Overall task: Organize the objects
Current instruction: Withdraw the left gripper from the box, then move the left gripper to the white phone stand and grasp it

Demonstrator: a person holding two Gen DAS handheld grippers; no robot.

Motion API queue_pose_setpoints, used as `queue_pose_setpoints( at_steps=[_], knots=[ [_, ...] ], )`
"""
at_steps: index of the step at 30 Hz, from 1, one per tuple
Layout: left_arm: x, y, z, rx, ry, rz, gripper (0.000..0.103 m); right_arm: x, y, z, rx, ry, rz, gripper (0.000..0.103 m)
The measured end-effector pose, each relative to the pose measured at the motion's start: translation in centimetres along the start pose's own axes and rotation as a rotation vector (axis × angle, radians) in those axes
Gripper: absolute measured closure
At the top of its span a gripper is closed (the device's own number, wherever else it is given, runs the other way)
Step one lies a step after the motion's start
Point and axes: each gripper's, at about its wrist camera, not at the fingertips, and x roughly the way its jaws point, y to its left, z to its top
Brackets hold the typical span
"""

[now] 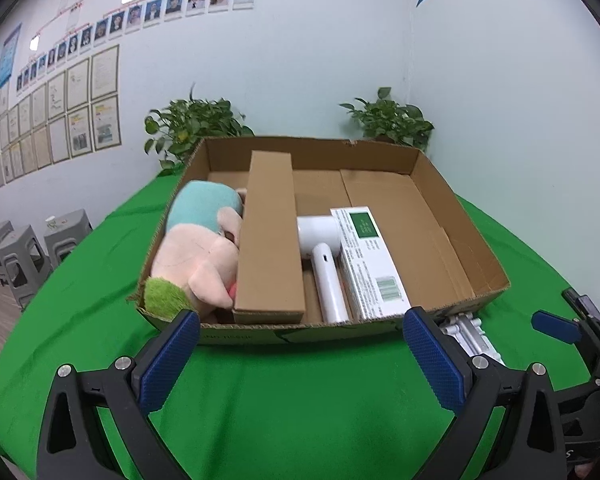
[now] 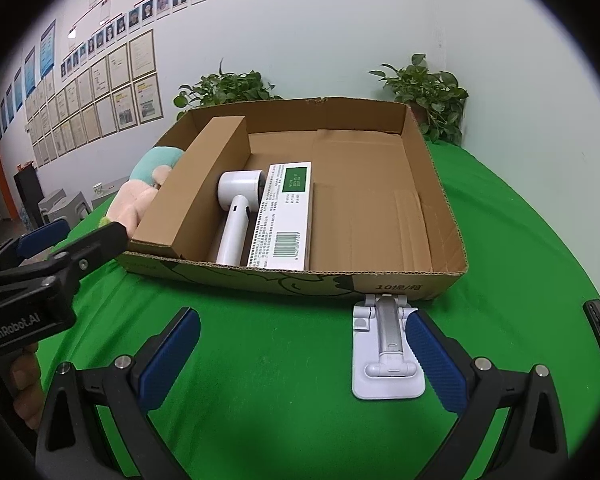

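**Phone stand waiting outside the tray**

Phone stand, white folding plastic with a silver arm (image 2: 386, 344), is lying flat on the green tablecloth (image 2: 280, 380), touching the near wall of the shallow brown cardboard tray (image 2: 380, 280). I am holding my right gripper (image 2: 300, 360) over it, jaws wide and empty; its right pad is just beside the stand. My left gripper (image 1: 300, 360) is hovering equally wide, empty. I am judging the stand light, stiff and slippery, hinged, so gripping across the base plate seems best. Open room is waiting in the tray's right half, beside the white-and-green printed carton (image 2: 288, 216) and white hair dryer (image 2: 236, 208).
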Motion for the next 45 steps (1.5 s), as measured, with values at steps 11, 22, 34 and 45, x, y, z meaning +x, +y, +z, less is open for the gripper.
queue_pose_setpoints(
  at_steps=[11,22,34,45],
  knots=[
    [4.3,0.3,-3.9,-0.031,0.256,-0.181,0.001,7.0,-7.0,-3.4,0.083,0.276,-0.053,0.002],
    [5.2,-0.1,-5.7,-0.051,0.333,-0.252,0.001,7.9,-5.9,-4.3,0.004,0.306,-0.064,0.036],
    [7.9,-1.9,-6.4,-0.216,0.487,-0.589,0.001,3.3,-1.0,-6.8,-0.082,0.294,0.141,0.016],
    [10.4,-3.6,-6.1,-0.288,0.547,-0.699,0.003,4.1,-1.0,-6.9,-0.079,0.286,0.094,0.035]
  ],
)
